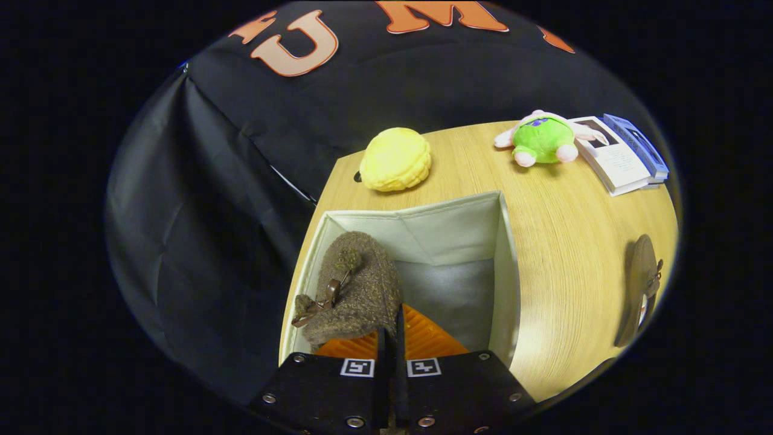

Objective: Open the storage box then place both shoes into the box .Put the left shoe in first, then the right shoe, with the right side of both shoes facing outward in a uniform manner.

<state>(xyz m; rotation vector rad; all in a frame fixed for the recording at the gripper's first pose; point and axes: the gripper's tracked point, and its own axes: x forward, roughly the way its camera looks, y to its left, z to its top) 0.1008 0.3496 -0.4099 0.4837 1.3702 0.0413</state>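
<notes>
A white fabric storage box (506,260) stands open on the wooden table (567,241). A brown fuzzy shoe (356,290) with a small strap and buckle hangs inside the box against its left wall, toe pointing away from me. My gripper (391,331) is above the box's near side, its fingers pressed together on the shoe's near rim. The grey box floor shows to the right of the shoe. The second brown shoe (641,289) lies on the table well to the right of the box, on its side near the table edge.
Beyond the box sit a yellow plush (395,158) and a green plush toy (543,140). A stack of books (625,154) lies at the far right. The table's left edge runs close beside the box, with black cloth behind it.
</notes>
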